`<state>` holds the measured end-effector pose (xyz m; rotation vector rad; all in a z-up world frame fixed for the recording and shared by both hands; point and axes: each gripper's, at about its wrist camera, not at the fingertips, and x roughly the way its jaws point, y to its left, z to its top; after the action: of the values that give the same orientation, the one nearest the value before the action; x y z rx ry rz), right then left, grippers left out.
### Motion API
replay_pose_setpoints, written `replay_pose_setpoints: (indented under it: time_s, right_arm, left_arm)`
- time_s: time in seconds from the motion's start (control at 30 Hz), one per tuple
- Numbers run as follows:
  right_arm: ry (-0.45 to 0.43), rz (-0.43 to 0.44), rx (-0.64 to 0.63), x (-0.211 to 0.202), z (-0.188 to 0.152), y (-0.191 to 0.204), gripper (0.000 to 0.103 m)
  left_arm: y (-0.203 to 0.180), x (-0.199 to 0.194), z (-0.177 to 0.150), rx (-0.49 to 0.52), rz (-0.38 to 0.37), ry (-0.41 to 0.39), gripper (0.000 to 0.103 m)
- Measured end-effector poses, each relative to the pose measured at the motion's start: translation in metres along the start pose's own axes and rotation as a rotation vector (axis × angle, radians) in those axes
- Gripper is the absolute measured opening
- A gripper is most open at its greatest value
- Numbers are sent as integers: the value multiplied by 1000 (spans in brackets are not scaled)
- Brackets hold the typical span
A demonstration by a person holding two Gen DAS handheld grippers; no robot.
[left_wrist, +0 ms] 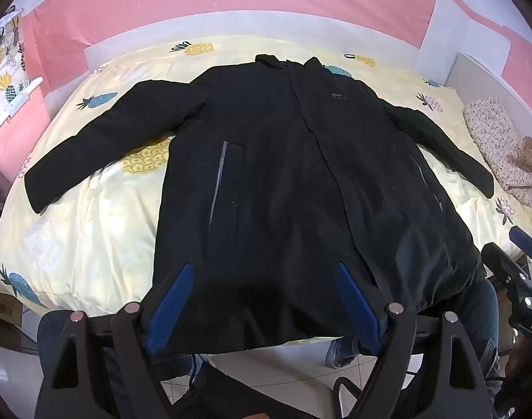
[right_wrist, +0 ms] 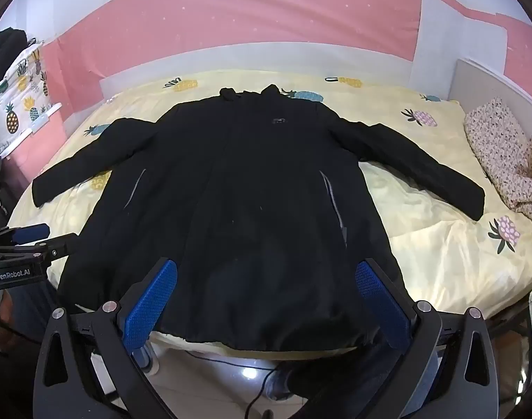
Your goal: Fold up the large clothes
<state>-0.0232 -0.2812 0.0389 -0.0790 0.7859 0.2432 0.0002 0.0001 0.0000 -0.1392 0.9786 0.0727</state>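
Observation:
A large black jacket [left_wrist: 283, 174] lies flat, front up, on the bed, both sleeves spread out to the sides; it also shows in the right wrist view [right_wrist: 238, 202]. Its hem hangs over the near bed edge. My left gripper [left_wrist: 262, 272] is open and empty, held above the hem. My right gripper [right_wrist: 266, 269] is open and empty, also above the hem. The right gripper shows at the right edge of the left wrist view [left_wrist: 520, 262], and the left gripper at the left edge of the right wrist view [right_wrist: 25, 241].
The bed has a yellow pineapple-print cover [left_wrist: 91, 230]. A flowered bundle with a small plush toy [right_wrist: 503, 160] lies at the bed's right side. A pink and white wall [left_wrist: 231, 0] is behind. A person's jeans and shoes stand on the tiled floor [left_wrist: 300, 359].

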Motion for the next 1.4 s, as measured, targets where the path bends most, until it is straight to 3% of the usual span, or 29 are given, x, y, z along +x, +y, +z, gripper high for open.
replay_pose_setpoints:
  time_s: [1.4]
  right_arm:
    - [34, 20, 13, 8, -7, 3, 103]
  left_arm:
    - [-4, -1, -3, 15, 6, -1, 85]
